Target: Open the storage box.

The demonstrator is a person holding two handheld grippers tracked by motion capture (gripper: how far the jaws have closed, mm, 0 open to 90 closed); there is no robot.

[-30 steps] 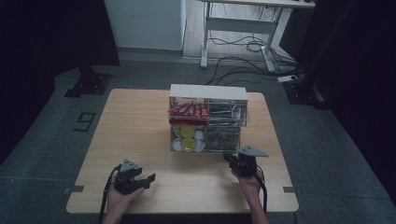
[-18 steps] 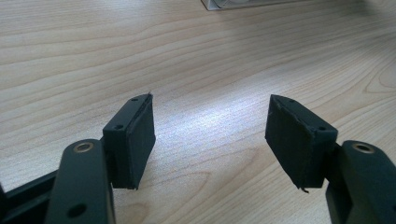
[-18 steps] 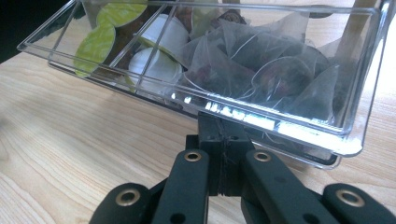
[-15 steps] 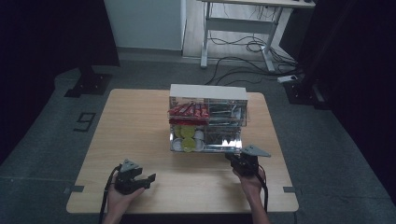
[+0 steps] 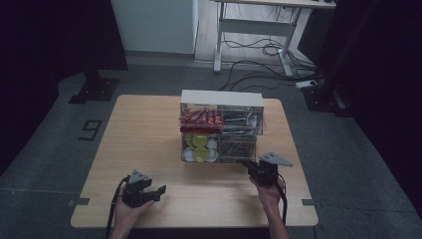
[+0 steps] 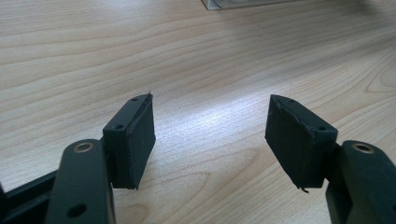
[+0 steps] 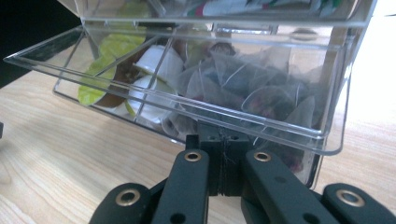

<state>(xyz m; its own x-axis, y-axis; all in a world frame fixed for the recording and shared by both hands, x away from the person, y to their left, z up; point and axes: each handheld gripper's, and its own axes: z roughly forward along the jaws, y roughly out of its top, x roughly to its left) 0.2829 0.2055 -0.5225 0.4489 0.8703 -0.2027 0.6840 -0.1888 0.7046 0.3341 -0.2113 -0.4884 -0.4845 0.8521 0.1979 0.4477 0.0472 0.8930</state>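
Note:
A clear two-level organizer (image 5: 221, 99) stands mid-table. Its upper level holds red sachets (image 5: 199, 118). The lower drawer (image 5: 234, 149) (image 7: 285, 133) is pulled out a little and holds yellow-lidded capsules (image 5: 199, 142) (image 7: 93, 88) and pyramid tea bags (image 7: 243, 88). My right gripper (image 5: 247, 164) (image 7: 223, 133) is shut, its tips tucked under the drawer's front lip; I cannot tell whether anything thin is pinched between them. My left gripper (image 5: 160, 191) (image 6: 210, 126) rests low over the bare wood at the front left, open, with nothing between its pads.
The wooden table (image 5: 144, 129) has free room left of the organizer and along the front edge. Behind the table stand a white desk frame (image 5: 249, 30) and floor cables (image 5: 259, 74). A black stand base (image 5: 94, 89) sits on the floor at the far left.
The right hand has edged slightly toward the table's front, and the lower drawer's front stands a touch farther out. The left gripper has stayed put.

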